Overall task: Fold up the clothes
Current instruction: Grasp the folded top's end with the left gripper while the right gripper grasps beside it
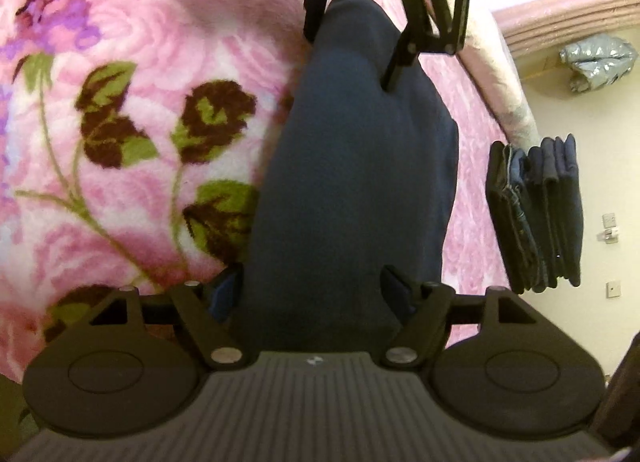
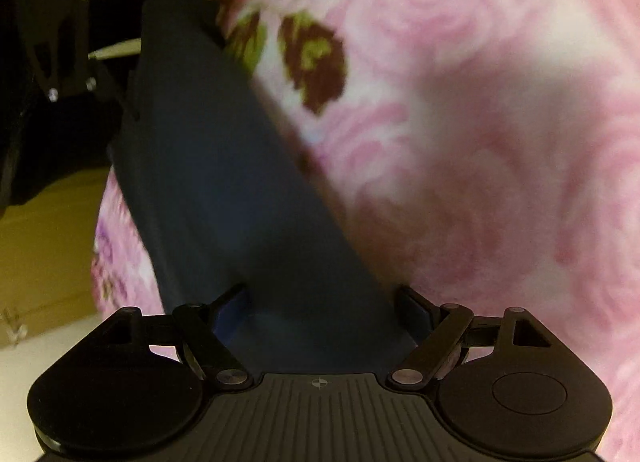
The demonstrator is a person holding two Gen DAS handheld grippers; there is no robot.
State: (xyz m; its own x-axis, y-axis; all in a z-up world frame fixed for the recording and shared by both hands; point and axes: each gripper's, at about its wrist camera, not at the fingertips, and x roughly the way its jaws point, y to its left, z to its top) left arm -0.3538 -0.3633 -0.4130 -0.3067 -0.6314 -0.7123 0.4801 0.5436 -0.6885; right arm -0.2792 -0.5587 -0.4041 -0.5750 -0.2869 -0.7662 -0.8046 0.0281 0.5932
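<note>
Navy garment lies as a long folded strip on the pink floral blanket, stretched between the two grippers. Left gripper straddles the near end — its jaws stand apart with the cloth between them, and whether the pads press on it I cannot tell. Right gripper sits over the opposite end, jaws wide, cloth lying between its fingers; the view is blurred. A stack of folded dark clothes stands near the blanket's edge, beside the strip but apart from it.
</note>
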